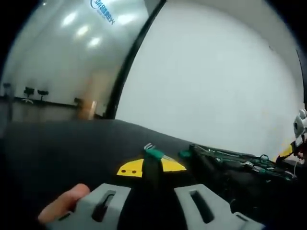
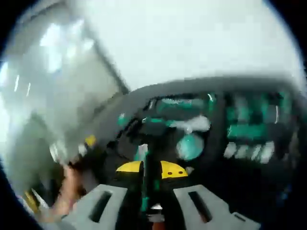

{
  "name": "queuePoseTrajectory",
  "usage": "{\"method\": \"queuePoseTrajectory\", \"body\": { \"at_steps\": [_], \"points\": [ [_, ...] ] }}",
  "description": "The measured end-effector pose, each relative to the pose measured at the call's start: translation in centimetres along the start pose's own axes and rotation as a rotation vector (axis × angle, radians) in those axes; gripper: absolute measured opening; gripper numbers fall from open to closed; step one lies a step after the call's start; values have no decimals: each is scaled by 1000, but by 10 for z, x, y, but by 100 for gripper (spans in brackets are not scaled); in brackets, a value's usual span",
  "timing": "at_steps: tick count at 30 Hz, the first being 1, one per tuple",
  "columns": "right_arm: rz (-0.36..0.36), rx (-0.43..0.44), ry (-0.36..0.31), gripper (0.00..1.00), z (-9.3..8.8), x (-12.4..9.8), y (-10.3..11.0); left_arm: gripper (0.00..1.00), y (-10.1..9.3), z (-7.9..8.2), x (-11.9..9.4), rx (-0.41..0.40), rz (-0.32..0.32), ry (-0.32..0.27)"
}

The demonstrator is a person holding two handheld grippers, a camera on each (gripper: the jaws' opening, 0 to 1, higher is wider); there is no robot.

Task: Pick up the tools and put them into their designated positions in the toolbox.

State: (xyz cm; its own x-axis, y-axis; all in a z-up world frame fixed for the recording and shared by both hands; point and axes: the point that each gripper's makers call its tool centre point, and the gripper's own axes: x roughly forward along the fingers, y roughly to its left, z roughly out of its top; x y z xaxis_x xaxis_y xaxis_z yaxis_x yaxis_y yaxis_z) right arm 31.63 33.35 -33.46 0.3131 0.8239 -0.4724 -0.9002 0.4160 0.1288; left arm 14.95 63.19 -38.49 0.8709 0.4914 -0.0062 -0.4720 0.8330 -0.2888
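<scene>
My left gripper is shut on a slim tool with a green tip, held between the yellow jaw tips above the black table. To its right lies the open black toolbox, with several green-handled tools in it. My right gripper is shut on a thin green and black tool and hangs over the open toolbox, where green tools sit in their slots. This view is blurred. The right gripper peeks in at the far right edge of the left gripper view.
A person's finger rests by the left jaw, and a hand shows at lower left in the right gripper view. Behind the table are a white wall and a glass partition.
</scene>
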Motion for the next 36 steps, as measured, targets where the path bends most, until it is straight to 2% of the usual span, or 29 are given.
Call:
{"method": "queuePoseTrajectory", "body": {
  "at_steps": [1,2,3,5,7,9,10,12,13,14,15,17,18,19,21,22,25,26,27,28,29,31,34,36],
  "points": [
    [10,-96,28,0,-4,-4,4,13,1,0,1,-2,0,1],
    [28,-181,93,0,-16,-7,9,13,1,0,1,-3,0,1],
    [17,-257,133,0,-25,-11,8,13,1,0,1,-3,-1,0],
    [43,-342,180,0,-41,-13,16,13,2,0,2,-3,0,1],
    [76,-381,264,0,-63,-15,26,13,2,0,2,1,2,3],
    [119,-378,306,0,-75,-13,39,13,2,0,3,4,2,5],
    [119,-375,316,0,-77,-10,43,13,2,-1,3,5,2,6],
    [182,-403,348,0,-84,-4,58,13,2,-1,4,5,3,7],
    [189,-396,351,0,-84,-2,62,13,2,-1,4,7,3,7],
    [198,-390,340,0,-81,4,69,13,2,-1,4,8,3,8],
    [241,-399,313,0,-77,9,81,13,2,-1,4,9,3,9],
    [268,-418,304,0,-71,18,96,13,4,-1,7,9,2,10],
    [302,-442,270,0,-66,24,107,13,6,0,10,10,3,10],
    [319,-475,268,0,-64,27,113,13,7,0,11,11,2,10],
    [361,-513,332,0,-67,25,118,13,8,0,12,12,2,12],
    [385,-533,309,0,-60,23,121,13,8,0,12,12,0,13],
    [356,-571,215,0,-25,12,103,13,9,1,13,6,-3,9],
    [351,-572,151,1,-8,8,96,13,10,1,13,3,-2,6],
    [320,-547,88,5,8,5,85,13,9,1,13,2,-1,4],
    [260,-492,76,8,16,2,70,13,7,1,12,2,1,3],
    [206,-437,94,10,15,0,57,13,6,0,12,3,2,2],
    [165,-340,89,18,5,-1,47,13,8,0,14,4,4,4],
    [144,-248,42,27,-17,4,51,13,8,0,12,5,7,3],
    [128,-254,18,27,-30,9,55,13,10,-1,15,5,8,7]
  ]
}}
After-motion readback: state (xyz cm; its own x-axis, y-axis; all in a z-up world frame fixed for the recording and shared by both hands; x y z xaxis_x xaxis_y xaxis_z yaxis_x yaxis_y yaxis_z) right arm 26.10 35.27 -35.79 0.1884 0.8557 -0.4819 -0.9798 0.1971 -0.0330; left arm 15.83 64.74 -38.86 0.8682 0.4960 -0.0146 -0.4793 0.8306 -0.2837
